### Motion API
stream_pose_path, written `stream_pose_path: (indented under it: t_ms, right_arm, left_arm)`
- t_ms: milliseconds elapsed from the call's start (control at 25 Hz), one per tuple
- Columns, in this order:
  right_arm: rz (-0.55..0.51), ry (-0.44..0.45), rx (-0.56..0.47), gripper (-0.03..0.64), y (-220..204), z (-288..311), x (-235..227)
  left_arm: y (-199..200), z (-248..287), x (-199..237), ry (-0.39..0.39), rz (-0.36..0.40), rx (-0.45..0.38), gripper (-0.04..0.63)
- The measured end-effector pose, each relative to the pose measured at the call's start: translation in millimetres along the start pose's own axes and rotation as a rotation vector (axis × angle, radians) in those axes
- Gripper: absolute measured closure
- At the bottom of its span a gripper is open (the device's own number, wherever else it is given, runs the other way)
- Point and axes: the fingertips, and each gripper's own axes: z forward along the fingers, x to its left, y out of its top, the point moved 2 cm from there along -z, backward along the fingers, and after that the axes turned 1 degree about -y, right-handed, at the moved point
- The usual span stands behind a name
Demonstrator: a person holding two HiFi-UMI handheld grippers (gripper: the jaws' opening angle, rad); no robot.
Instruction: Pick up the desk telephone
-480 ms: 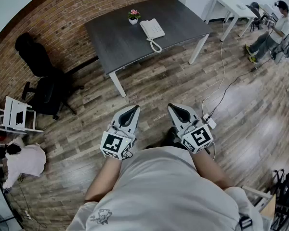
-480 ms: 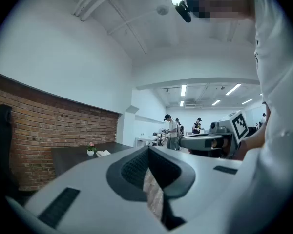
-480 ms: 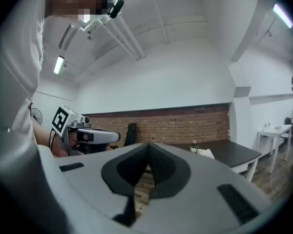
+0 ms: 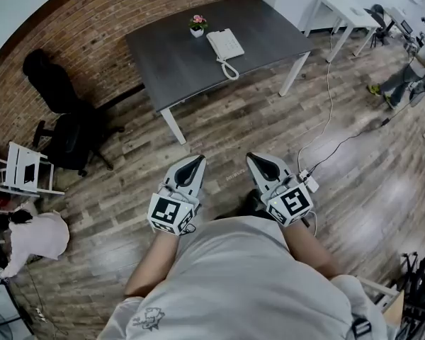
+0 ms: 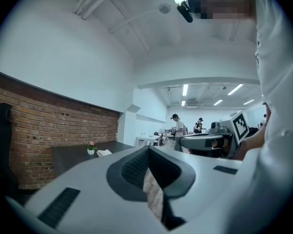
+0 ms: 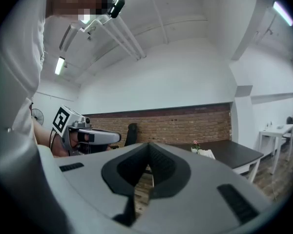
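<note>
A white desk telephone with a coiled cord lies on a dark grey table well ahead of me, next to a small pink flower in a white pot. I hold both grippers level and close to my body, far from the table. My left gripper is shut with nothing in it, and my right gripper is shut and empty too. From the left gripper view the telephone shows small and distant; from the right gripper view it sits beside the flower pot.
A black office chair stands left of the table by the brick wall. Cables and a power strip lie on the wooden floor at right. White desks and a person are at far right; another person crouches at left.
The person at far right has moved further right. My grippers have stayed in place and shut.
</note>
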Motion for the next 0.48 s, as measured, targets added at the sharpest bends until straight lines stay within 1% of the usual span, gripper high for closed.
stream_pose_path:
  t_ms: [240,480]
  right_arm:
    - [0.021,0.015,0.005,0.614,-4,2,-12]
    - [0.049,0.010,0.018,0.612,-12,8,-34]
  left_arm:
    - [-5,14,1,0.003,-0.017,0.015,0.584]
    - [-11,37,7,0.012,-0.036,0.030,0.584]
